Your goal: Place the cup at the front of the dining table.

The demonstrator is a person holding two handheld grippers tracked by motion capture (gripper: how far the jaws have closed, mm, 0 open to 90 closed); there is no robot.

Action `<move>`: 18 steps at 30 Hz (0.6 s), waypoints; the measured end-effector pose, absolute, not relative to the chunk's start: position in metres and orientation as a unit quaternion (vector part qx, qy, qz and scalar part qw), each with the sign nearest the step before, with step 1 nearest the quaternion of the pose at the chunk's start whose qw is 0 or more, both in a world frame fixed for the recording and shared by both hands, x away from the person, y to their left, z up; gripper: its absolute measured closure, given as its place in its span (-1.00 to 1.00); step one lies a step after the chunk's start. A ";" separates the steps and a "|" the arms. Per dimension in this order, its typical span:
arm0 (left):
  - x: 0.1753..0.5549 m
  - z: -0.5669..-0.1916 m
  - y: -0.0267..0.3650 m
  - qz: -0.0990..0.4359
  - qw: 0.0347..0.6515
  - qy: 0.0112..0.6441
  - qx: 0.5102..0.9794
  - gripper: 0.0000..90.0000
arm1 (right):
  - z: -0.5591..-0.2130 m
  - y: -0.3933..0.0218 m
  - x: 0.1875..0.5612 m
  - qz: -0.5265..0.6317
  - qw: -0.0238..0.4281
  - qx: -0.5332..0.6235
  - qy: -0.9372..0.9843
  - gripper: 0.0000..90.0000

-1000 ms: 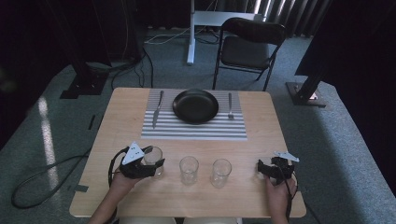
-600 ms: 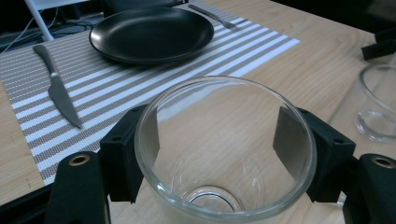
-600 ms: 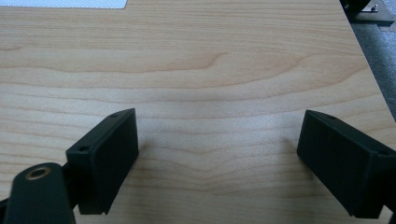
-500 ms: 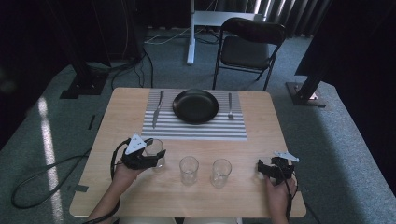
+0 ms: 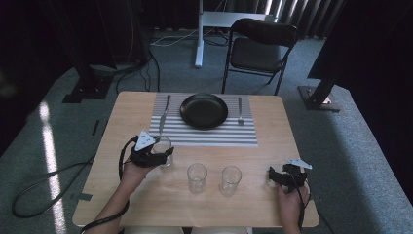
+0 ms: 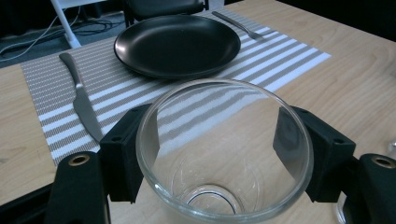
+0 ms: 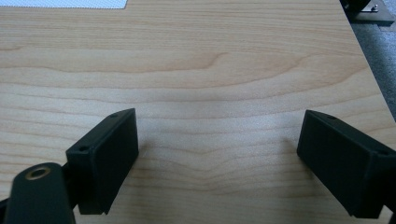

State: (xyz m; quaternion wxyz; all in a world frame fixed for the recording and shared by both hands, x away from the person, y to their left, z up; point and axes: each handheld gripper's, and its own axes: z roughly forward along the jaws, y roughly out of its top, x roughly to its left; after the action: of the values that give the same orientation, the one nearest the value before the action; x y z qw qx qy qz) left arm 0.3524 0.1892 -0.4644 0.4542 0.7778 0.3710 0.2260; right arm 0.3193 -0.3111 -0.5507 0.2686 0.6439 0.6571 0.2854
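Note:
My left gripper (image 5: 163, 155) is shut on a clear drinking glass (image 6: 224, 154), its black pads (image 6: 123, 156) pressed against both sides of the rim. In the high view that glass (image 5: 163, 148) is held just below the striped placemat (image 5: 204, 131). Two more clear glasses (image 5: 197, 177) (image 5: 230, 180) stand side by side in the middle of the table's near half. My right gripper (image 5: 278, 176) rests at the near right of the table, its jaws wide open over bare wood with nothing between them (image 7: 215, 158).
A black plate (image 5: 204, 110) sits on the placemat with a knife (image 5: 164, 113) to its left and a fork (image 5: 240, 110) to its right. A black folding chair (image 5: 258, 48) stands beyond the wooden table (image 5: 146, 209). Cables lie on the floor at left.
My left gripper has carried the glass away from the near edge, toward the placemat and slightly up. The right gripper and the two other glasses have stayed put.

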 end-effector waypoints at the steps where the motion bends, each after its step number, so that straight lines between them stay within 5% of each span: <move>1: 0.355 -0.464 0.189 0.228 0.456 0.376 0.774 -0.35 | -0.551 -0.311 0.319 0.285 0.269 0.644 0.657 -0.73; 18: 0.393 -0.449 0.177 0.238 0.442 0.388 0.773 -0.35 | -0.551 -0.311 0.319 0.286 0.268 0.644 0.657 -0.73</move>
State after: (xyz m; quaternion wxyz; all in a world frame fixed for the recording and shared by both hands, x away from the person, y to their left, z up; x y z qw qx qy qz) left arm 0.3935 0.1766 -0.4487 0.4419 0.7731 0.3876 0.2383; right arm 0.3193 -0.3112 -0.5507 0.2685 0.6438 0.6571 0.2857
